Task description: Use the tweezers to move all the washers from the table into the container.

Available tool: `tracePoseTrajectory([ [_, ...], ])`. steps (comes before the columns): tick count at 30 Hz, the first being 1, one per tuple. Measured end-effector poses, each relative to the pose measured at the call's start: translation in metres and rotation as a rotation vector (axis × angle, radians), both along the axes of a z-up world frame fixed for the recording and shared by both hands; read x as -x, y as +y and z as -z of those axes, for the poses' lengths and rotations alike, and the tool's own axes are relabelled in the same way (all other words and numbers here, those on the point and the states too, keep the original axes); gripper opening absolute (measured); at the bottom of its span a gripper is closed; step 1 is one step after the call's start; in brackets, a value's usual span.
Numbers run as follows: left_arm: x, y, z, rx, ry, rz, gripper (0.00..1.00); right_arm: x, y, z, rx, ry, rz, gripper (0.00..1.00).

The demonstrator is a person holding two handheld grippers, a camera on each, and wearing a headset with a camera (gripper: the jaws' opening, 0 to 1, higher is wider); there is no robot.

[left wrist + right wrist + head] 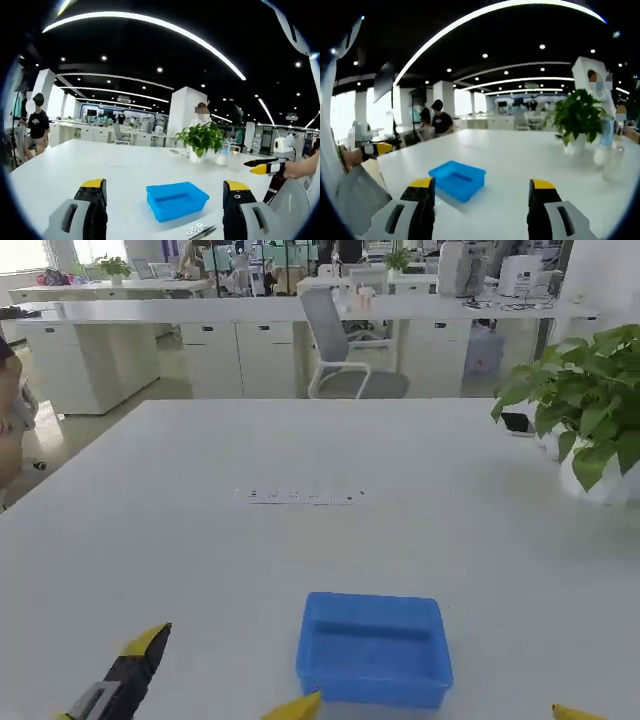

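Note:
The blue container (375, 645) sits open-topped near the table's front edge; it looks empty. In the left gripper view, several small washers (194, 231) lie on the table just in front of the container (176, 199), with the tips of the tweezers (207, 230) beside them. My left gripper (164, 185) is open and holds nothing, its jaws either side of the container from behind. My right gripper (481, 183) is open too, with the container (457, 180) ahead and left of centre. A black and yellow gripper finger (130, 665) pokes in at the head view's bottom left.
A potted plant (590, 400) stands at the table's right edge, with a clear bottle (605, 145) near it. A faint row of small items (300, 496) lies mid-table. An office chair (345, 350) and desks stand behind, with people around the room.

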State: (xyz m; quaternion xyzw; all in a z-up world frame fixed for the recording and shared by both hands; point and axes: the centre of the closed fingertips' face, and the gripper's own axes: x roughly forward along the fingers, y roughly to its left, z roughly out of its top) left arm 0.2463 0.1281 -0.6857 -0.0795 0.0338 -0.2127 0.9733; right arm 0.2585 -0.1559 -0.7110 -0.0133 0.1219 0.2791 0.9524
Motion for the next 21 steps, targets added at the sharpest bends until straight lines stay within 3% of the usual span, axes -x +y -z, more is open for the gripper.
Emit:
tracePoseTrajectory([
  [21, -0.0005, 0.0011, 0.0026, -0.004, 0.009, -0.004, 0.95, -0.0003, 0.0003, 0.0045, 0.007, 0.015, -0.008, 0.71],
])
